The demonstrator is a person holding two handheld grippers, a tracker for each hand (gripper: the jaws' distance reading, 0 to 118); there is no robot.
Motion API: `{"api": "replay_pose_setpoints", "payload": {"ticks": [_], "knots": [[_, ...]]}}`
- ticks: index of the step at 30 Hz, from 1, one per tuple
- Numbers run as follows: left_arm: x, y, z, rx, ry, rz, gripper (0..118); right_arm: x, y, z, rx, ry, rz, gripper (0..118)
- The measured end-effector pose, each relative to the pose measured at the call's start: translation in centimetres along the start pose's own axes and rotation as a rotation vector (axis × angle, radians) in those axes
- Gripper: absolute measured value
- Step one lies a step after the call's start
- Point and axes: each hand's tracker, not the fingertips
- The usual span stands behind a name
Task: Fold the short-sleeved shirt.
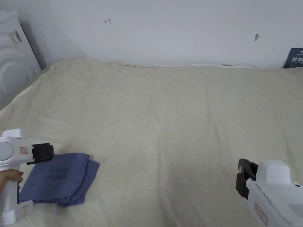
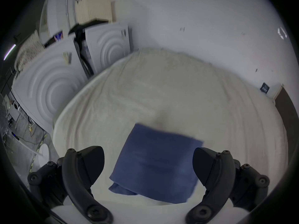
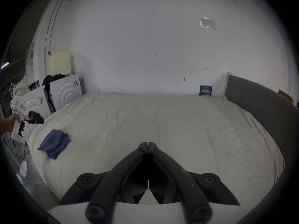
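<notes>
Left tool (image 2: 148, 167) spread above folded shirt (image 2: 155, 162), bedsheet (image 1: 177, 118)

No legible txt. Red-framed labels on left gripper (image 1: 43, 152) and right gripper (image 1: 243, 177) bodies too small; blue sign (image 1: 295, 58) by wall blurred, unreadable.

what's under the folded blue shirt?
The blue shirt lies folded on the beige sheet, which surrounds it on all sides. Whatever lies directly beneath it or between its layers is covered.
</notes>
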Motion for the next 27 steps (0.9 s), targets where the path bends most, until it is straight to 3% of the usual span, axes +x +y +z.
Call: {"api": "replay_pose_setpoints", "payload": {"ticks": [13,20,27], "knots": [[16.0,-0.4,24.2,0.644,-0.160,-0.061,112,6.1,7.9,9.4,0.275,-0.098,0.037,1],[23.8,-3.7,28.0,0.833,-0.242,-0.084,112,8.8,9.7,13.2,0.379,-0.155,0.062,1],[28.8,-8.0,27.4,0.898,-0.273,-0.101,109,10.1,9.3,15.1,0.440,-0.208,0.079,1]]}}
